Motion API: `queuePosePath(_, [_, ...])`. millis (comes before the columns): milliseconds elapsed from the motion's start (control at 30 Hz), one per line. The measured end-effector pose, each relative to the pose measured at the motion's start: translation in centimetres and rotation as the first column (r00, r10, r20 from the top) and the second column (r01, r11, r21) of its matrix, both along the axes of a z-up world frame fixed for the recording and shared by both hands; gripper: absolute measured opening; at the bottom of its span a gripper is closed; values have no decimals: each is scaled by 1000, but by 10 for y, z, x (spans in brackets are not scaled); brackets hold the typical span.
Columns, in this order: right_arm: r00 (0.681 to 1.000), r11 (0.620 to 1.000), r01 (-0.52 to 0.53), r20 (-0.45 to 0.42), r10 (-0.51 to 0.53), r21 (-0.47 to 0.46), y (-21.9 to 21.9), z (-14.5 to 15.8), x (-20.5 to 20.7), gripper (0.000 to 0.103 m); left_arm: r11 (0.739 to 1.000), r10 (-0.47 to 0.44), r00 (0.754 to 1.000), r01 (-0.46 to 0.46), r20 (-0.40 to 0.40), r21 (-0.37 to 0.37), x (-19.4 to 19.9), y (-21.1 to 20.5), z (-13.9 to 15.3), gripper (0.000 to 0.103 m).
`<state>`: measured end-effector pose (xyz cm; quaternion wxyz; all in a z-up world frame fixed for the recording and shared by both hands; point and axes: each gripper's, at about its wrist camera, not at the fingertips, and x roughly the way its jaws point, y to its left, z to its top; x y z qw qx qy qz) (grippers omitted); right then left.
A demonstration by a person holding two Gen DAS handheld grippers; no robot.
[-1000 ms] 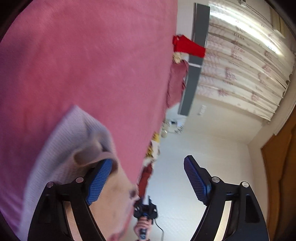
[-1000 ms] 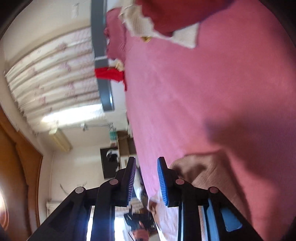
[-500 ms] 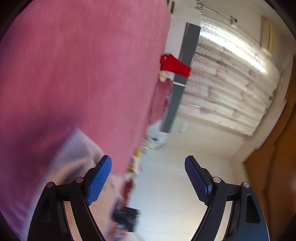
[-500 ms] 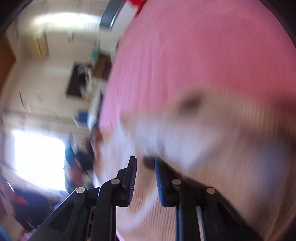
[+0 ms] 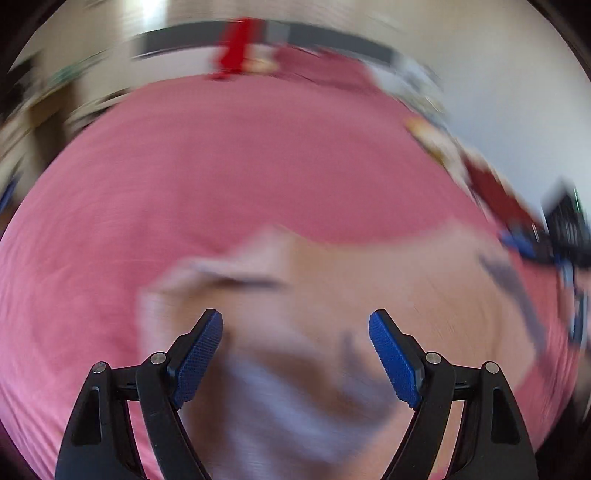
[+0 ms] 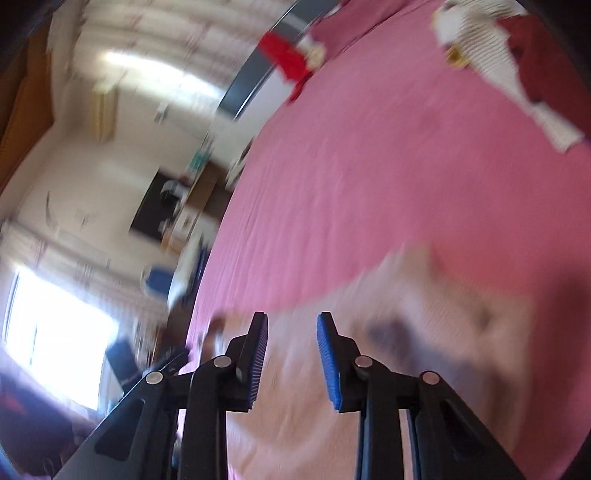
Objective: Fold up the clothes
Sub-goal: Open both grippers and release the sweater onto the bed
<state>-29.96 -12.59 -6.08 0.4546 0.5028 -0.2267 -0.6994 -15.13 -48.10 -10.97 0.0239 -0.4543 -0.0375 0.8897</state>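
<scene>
A pale peach ribbed garment (image 5: 351, 288) lies on the pink bedspread (image 5: 258, 166), badly blurred by motion. My left gripper (image 5: 295, 321) hovers above it, open wide, with nothing between its blue pads. In the right wrist view the same garment (image 6: 443, 314) spreads under and to the right of my right gripper (image 6: 291, 321). The right jaws are opening, and a clear gap shows with no cloth pinched between the pads. The right gripper (image 5: 546, 243) also appears at the right edge of the left wrist view, over the garment's far side.
A red cloth (image 6: 284, 55) hangs at the grey headboard (image 5: 332, 33). White ribbed and dark red clothes (image 6: 491, 62) lie at the far corner of the bedspread (image 6: 369, 166). More items (image 5: 491, 184) are heaped along the bed's right edge. Beyond the bed are the floor and furniture.
Both views have rolled and swung. The left view now faces down on the garment, with the headboard at the top. The right jaws stand wider apart than half a second ago.
</scene>
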Motion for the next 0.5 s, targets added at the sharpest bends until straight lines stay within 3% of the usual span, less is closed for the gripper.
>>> queuePosePath(100, [996,988,-46,-72,57,145,-26,-12,19,29,976,-118,988,133,97,-170,-18,34,-32,83])
queuePosePath(133, [993,984,-69,-82,83,165,-31,-17,22,29,971,-136,985,153,103,-182,-22,36,-36,86])
queuePosePath(200, [996,988,-60,-59,69,145,-29,-26,20,29,983,-133,987,142,86,-116,-37,20,-35,90])
queuePosePath(300, [1000,997,-5,11,4,72,-16,-37,9,26,997,-15,996,8,89,77,-67,-33,-33,90])
queuePosePath(367, [998,999,37,53,-38,30,-8,-43,2,26,978,99,990,-115,102,175,-78,-73,-32,90])
queuePosePath(433, [997,996,70,26,-72,53,0,-37,-3,26,941,196,975,-216,104,260,-77,-104,-28,90])
queuePosePath(467, [996,994,84,4,-85,73,4,-32,-6,26,922,242,965,-261,101,286,-74,-117,-24,90])
queuePosePath(500, [995,990,102,-28,-100,98,10,-25,-7,26,919,285,955,-297,85,259,-64,-121,-19,90])
